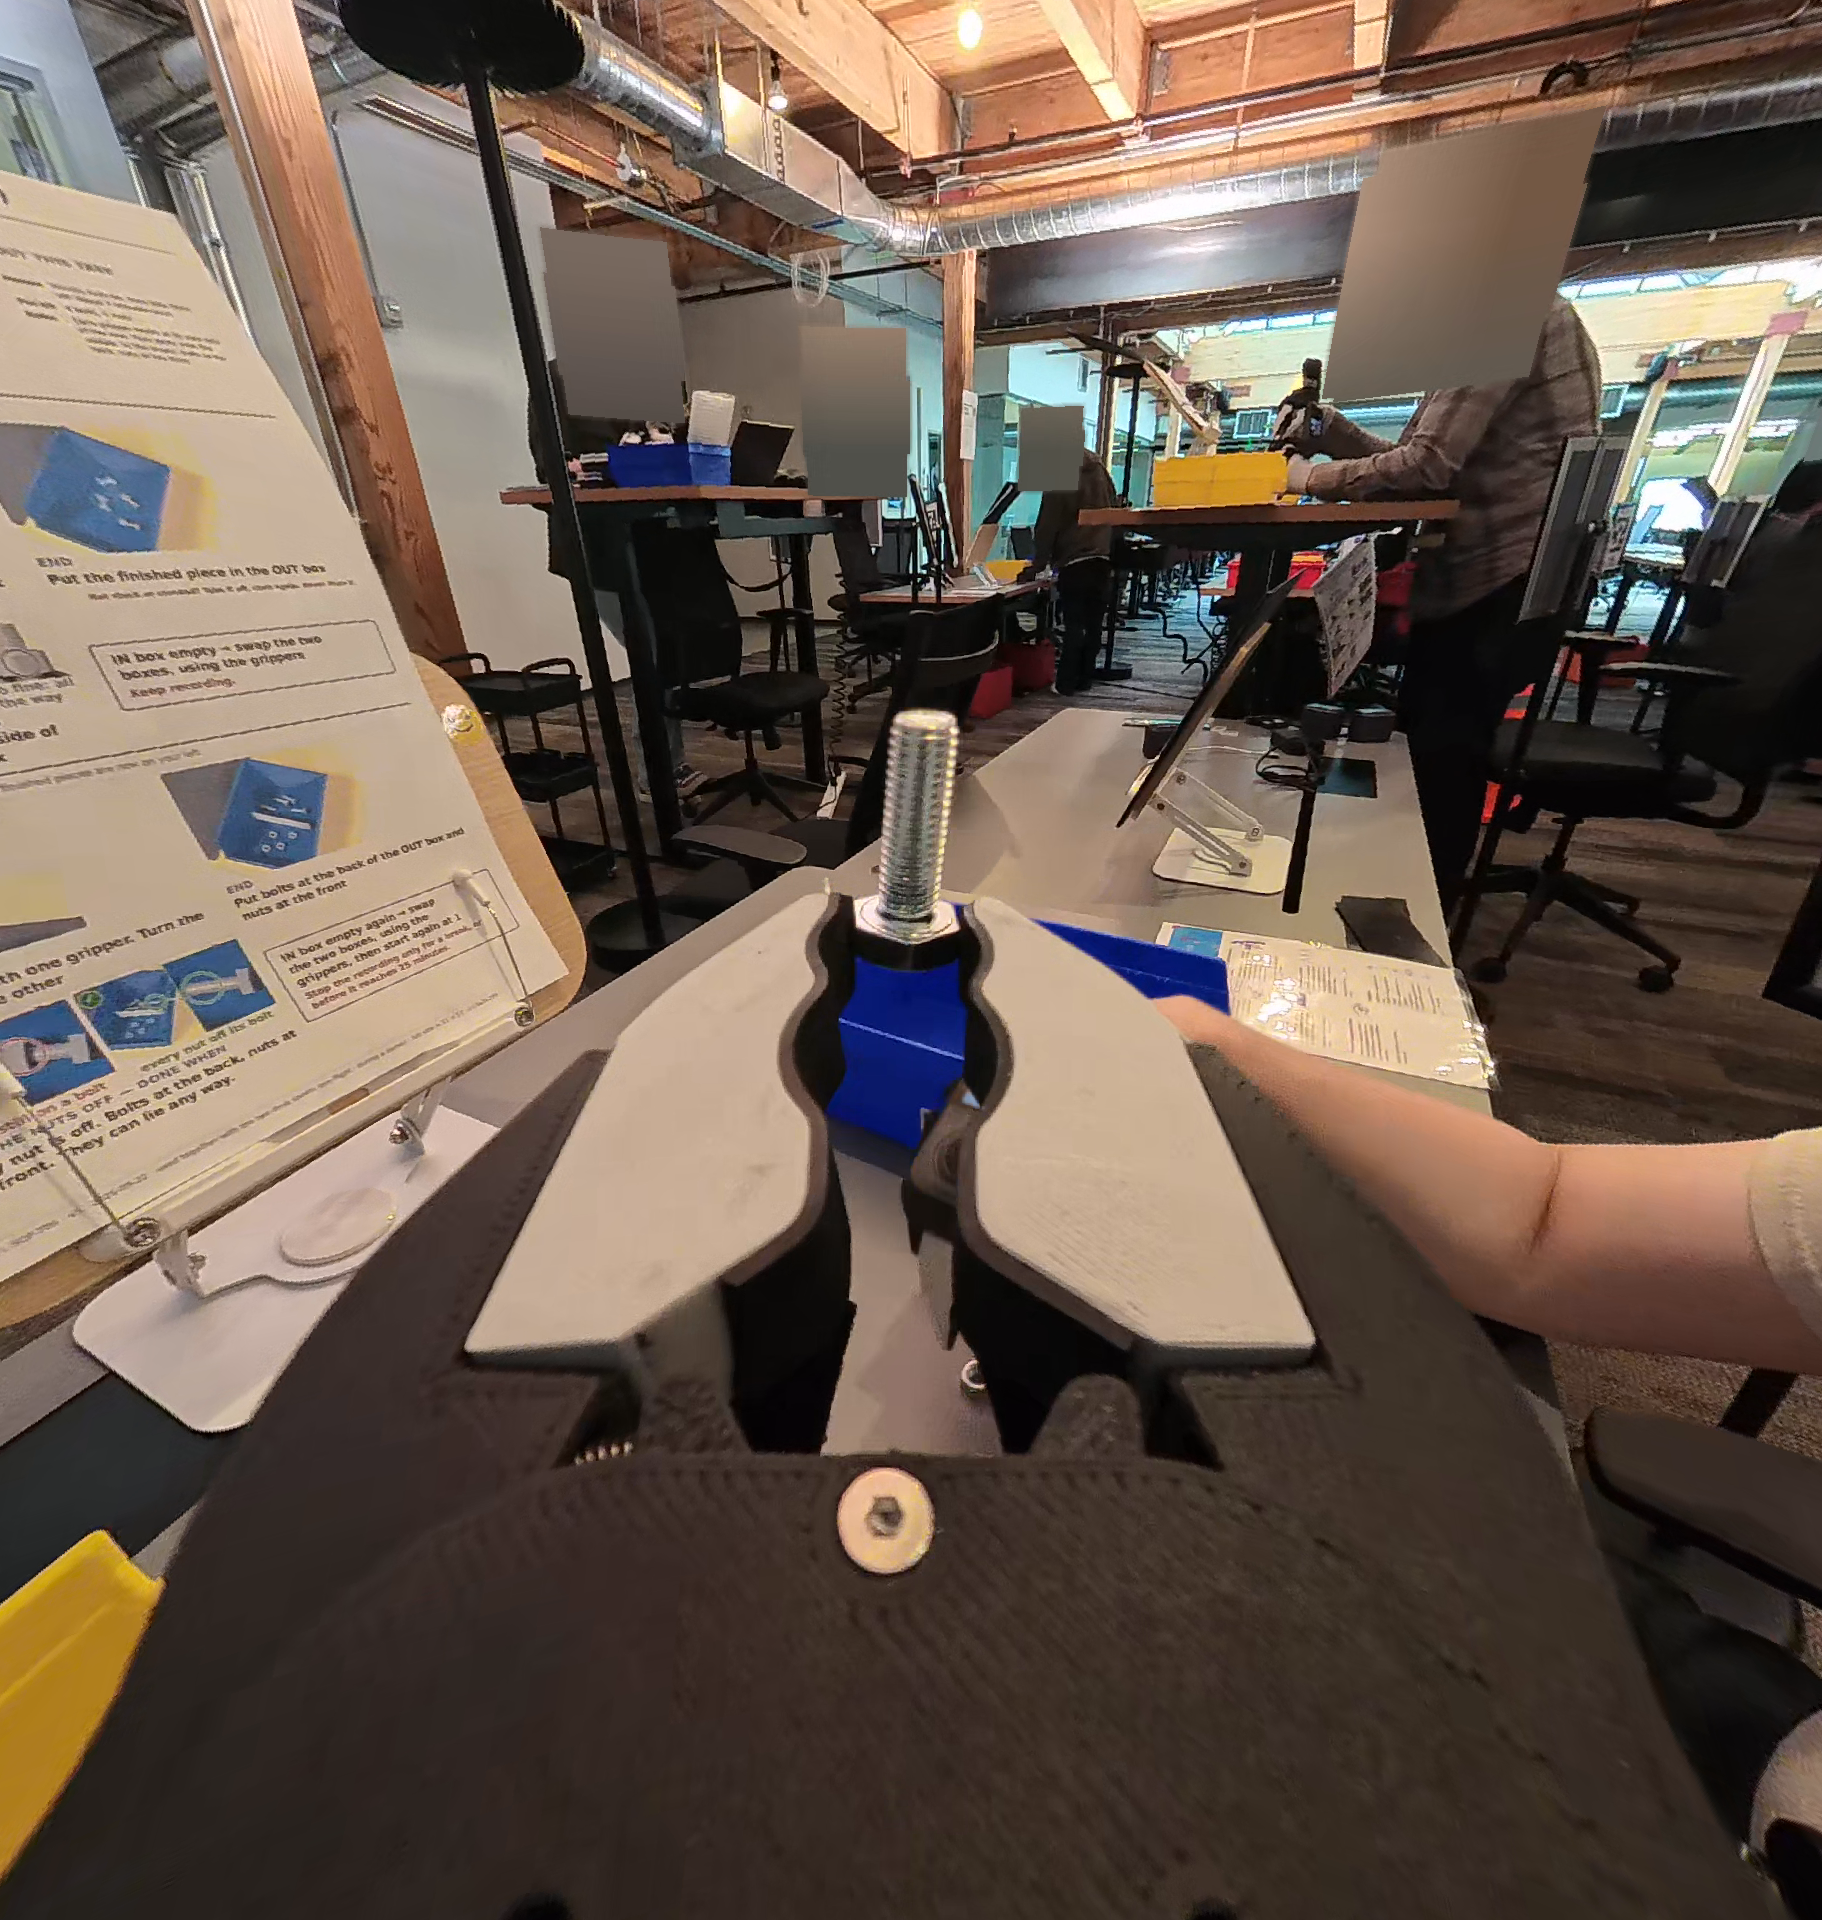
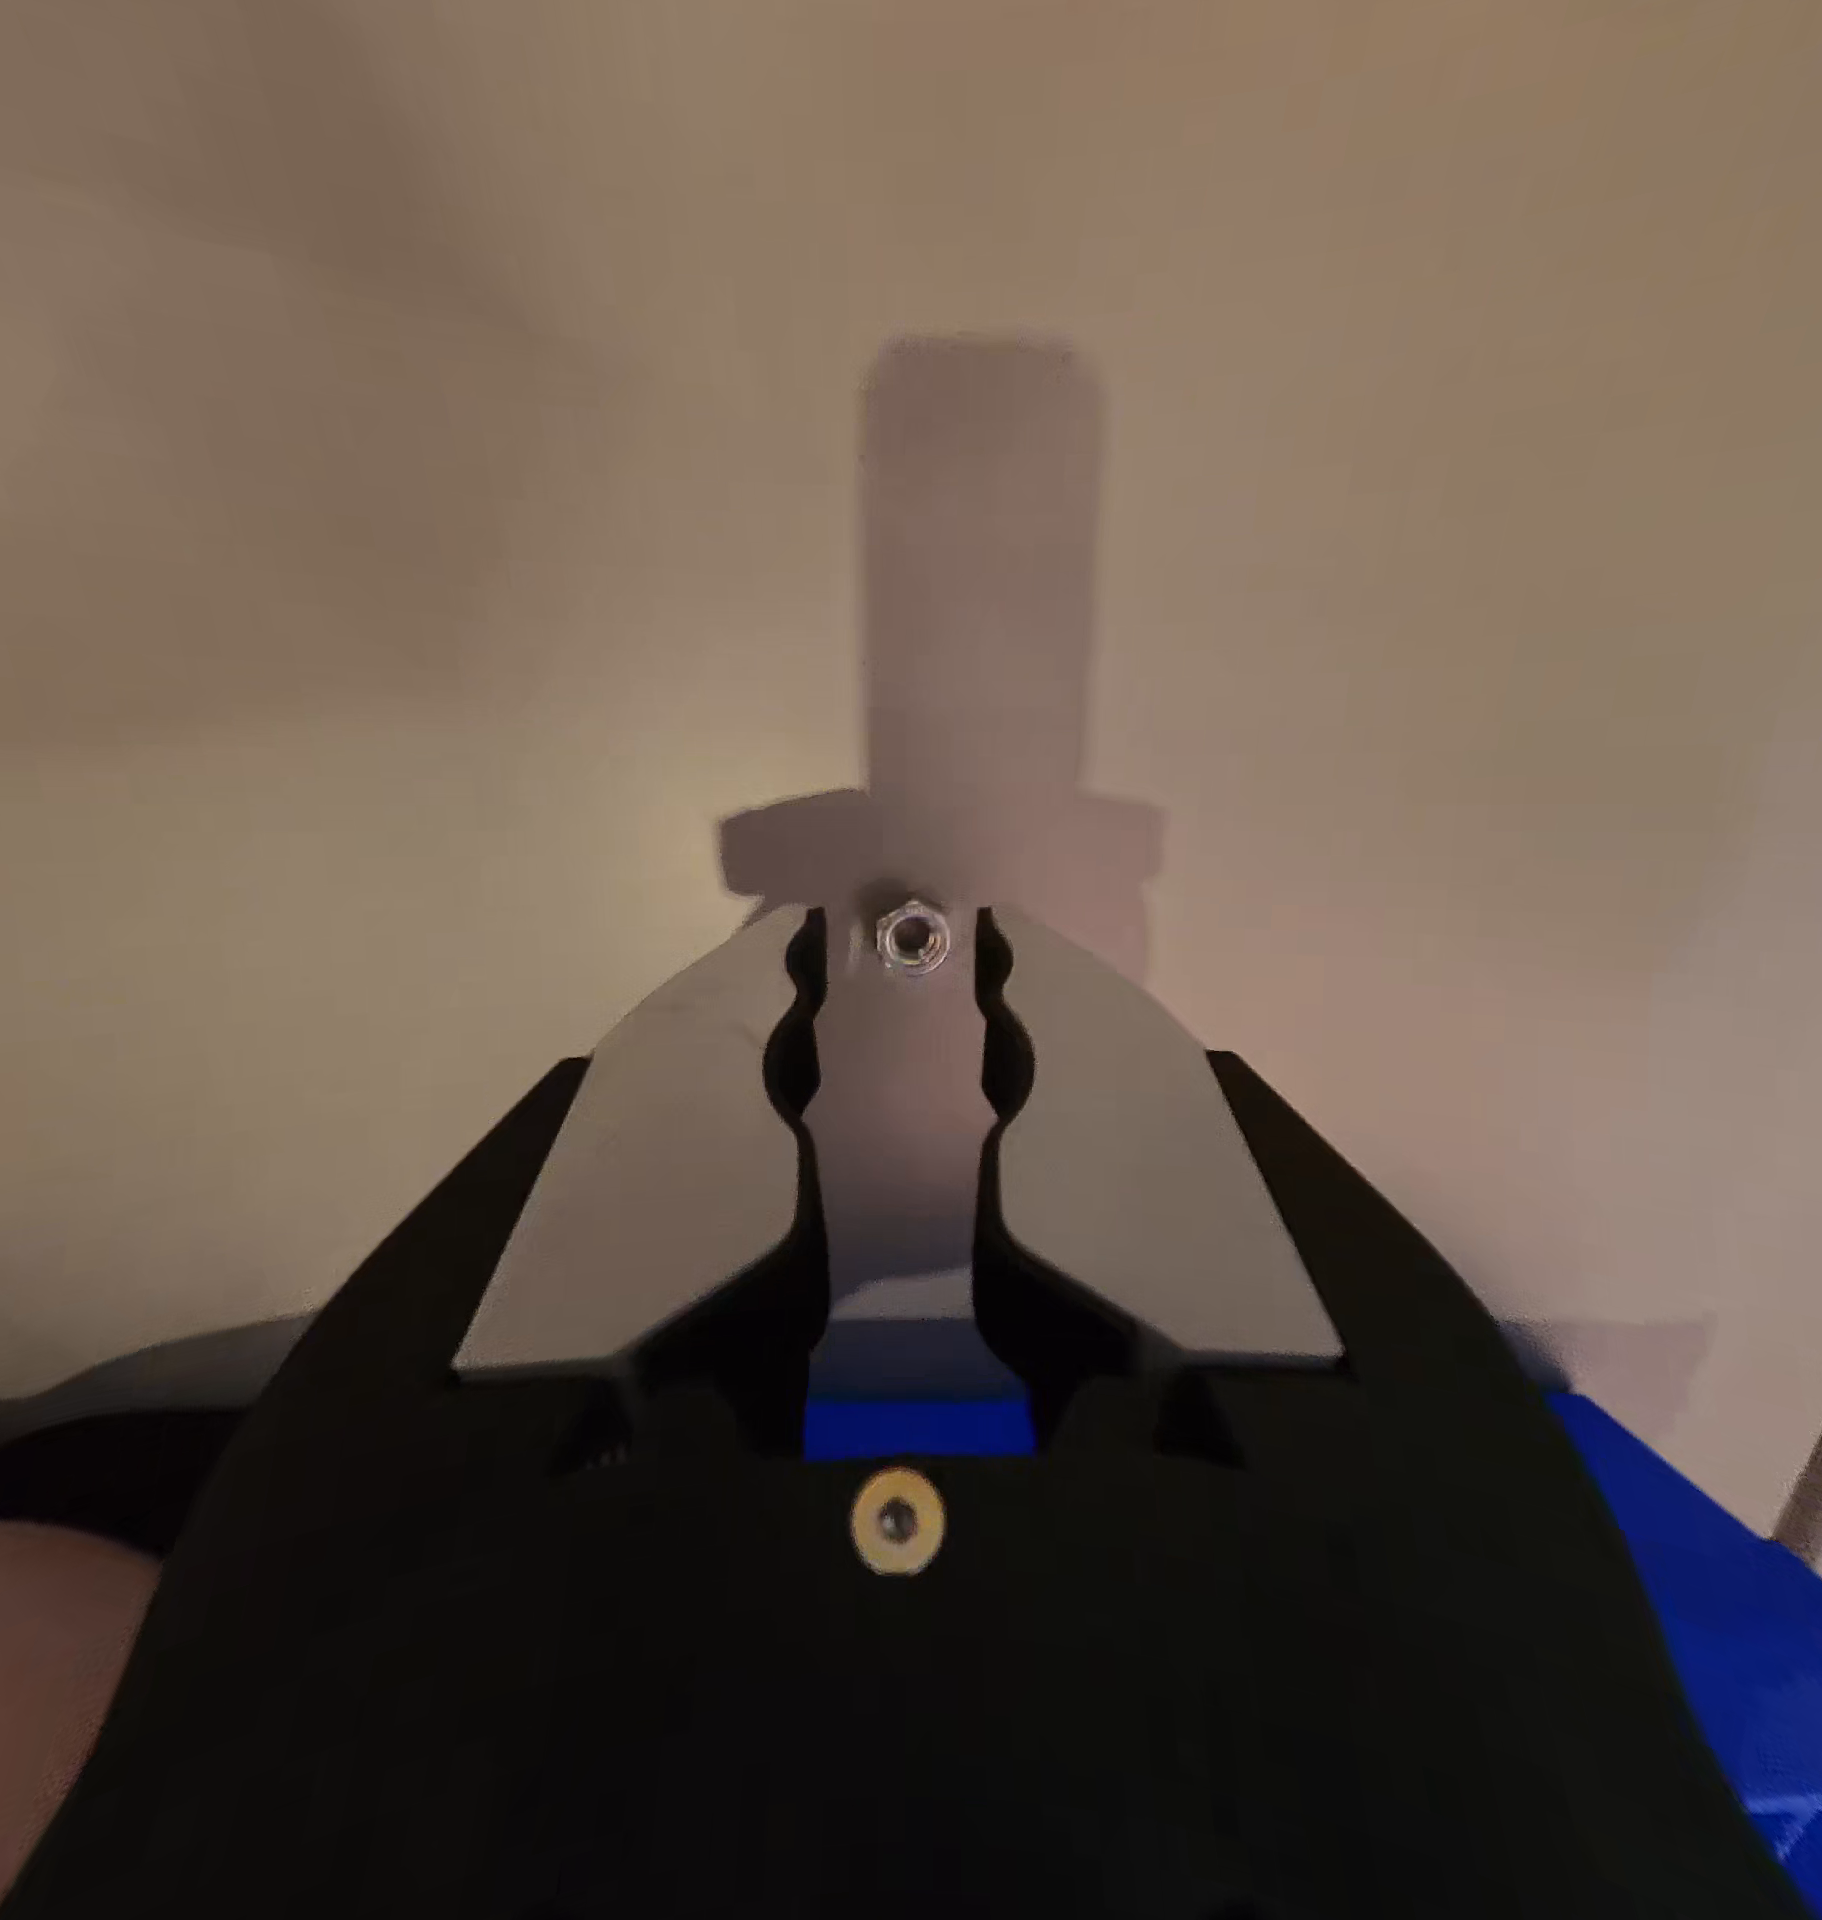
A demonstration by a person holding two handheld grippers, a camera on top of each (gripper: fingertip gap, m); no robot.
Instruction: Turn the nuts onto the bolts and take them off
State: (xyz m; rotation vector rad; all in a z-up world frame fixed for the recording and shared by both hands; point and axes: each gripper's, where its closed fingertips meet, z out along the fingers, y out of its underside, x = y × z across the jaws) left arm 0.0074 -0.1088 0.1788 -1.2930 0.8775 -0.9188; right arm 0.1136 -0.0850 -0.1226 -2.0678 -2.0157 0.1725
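In the left wrist view my left gripper [image 1: 902, 930] is shut on the head of a silver bolt [image 1: 917, 810]. Its threaded shank stands upright above the fingertips with no nut on it. A person's forearm [image 1: 1406, 1195] reaches in from the right, under the left gripper. In the right wrist view my right gripper [image 2: 902, 920] points down at the pale table [image 2: 367, 623]. Its jaws are open with a small silver nut [image 2: 909, 940] lying on the table between the fingertips, apart from both. The shadow of the bolt falls on the table just beyond the nut.
A blue box [image 1: 1135, 961] sits behind the left gripper and shows at the bottom of the right wrist view [image 2: 1665, 1621]. An instruction sheet on a stand [image 1: 190, 790] is at left, a yellow bin [image 1: 24, 1704] at lower left, a laminated sheet [image 1: 1354, 1003] at right. People work at far tables. Across from one pair of fingers to the other is roughly 30 cm.
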